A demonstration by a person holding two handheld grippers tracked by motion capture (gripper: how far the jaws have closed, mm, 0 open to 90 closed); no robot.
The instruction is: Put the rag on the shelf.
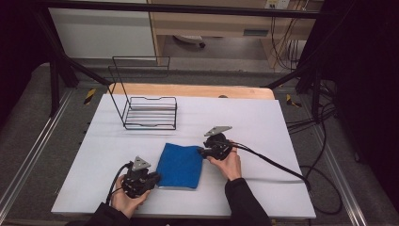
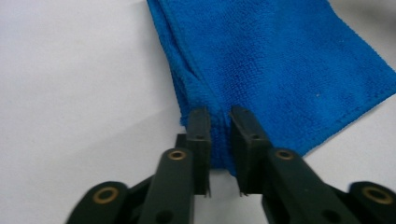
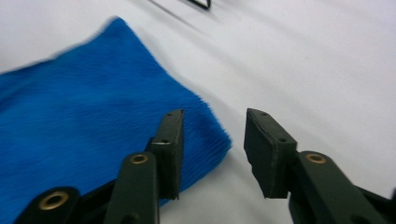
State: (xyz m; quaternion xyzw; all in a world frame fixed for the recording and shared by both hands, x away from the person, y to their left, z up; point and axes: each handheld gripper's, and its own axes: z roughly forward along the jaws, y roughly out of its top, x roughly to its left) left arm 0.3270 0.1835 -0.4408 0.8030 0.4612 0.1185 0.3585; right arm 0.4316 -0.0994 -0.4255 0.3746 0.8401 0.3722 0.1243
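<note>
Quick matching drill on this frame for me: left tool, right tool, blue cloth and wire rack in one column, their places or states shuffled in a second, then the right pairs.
1. left tool
2. right tool
3. blue cloth
4. wire rack

A. stands at the far left of the table
B. jaws apart, cloth corner between them
C. lies folded flat between both hands
D. jaws nearly together at the cloth's near corner

Pairs: 1-D, 2-B, 3-C, 4-A
</note>
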